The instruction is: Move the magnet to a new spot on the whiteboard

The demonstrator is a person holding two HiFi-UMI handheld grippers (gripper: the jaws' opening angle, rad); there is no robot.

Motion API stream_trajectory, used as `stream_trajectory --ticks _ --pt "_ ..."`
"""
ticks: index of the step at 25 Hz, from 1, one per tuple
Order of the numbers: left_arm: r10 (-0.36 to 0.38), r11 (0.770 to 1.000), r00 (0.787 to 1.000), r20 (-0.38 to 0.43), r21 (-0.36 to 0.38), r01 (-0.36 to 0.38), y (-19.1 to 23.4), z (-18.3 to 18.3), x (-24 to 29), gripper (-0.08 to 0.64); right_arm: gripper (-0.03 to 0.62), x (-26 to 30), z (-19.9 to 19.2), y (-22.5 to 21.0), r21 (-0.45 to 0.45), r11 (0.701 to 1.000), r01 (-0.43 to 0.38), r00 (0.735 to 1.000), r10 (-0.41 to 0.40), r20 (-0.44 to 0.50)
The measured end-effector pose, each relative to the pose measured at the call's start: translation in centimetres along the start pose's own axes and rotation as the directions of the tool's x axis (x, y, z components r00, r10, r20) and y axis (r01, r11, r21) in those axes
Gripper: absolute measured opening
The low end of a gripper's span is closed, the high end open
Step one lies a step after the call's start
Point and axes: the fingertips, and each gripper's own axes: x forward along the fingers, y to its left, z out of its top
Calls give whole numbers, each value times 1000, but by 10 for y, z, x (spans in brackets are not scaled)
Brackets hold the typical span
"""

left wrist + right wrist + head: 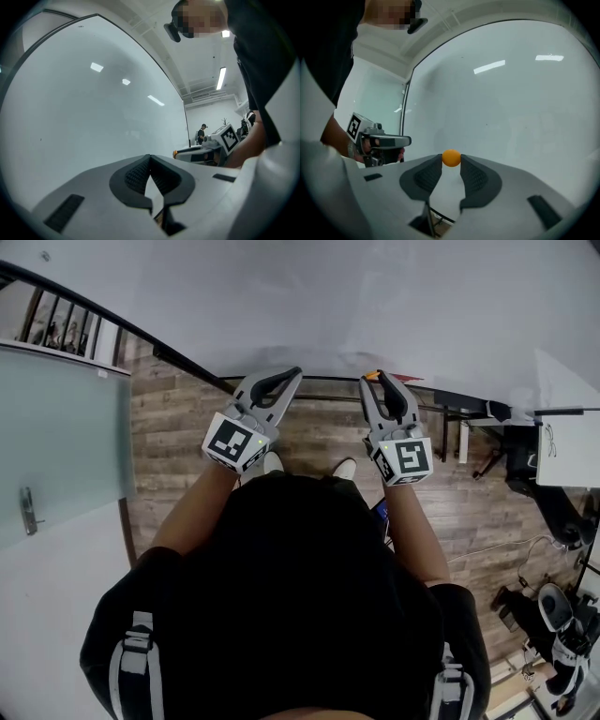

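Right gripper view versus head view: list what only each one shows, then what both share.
Only the right gripper view: the right gripper closed on the orange magnet, one jaw on each side, and ceiling lights reflected in the whiteboard. Only the head view: the wooden floor and the person's shoes below the board. Both: the whiteboard, the right gripper, and the left gripper with its jaws together. In the head view the magnet is just a sliver of orange at the right gripper's tip.

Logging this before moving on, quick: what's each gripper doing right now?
Left gripper: closed, nothing held.
Right gripper: closed on the orange magnet.
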Motion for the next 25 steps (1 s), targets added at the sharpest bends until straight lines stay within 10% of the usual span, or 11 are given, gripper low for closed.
stream_trajectory --ticks 11,25 --pt "-40 999 998 38 22 40 -10 34 -12 3 118 -10 58 40 -15 985 -172 981 173 89" --pt "-24 999 998 62 40 22 -9 50 -14 3 118 -11 76 40 -34 981 -189 977 191 96"
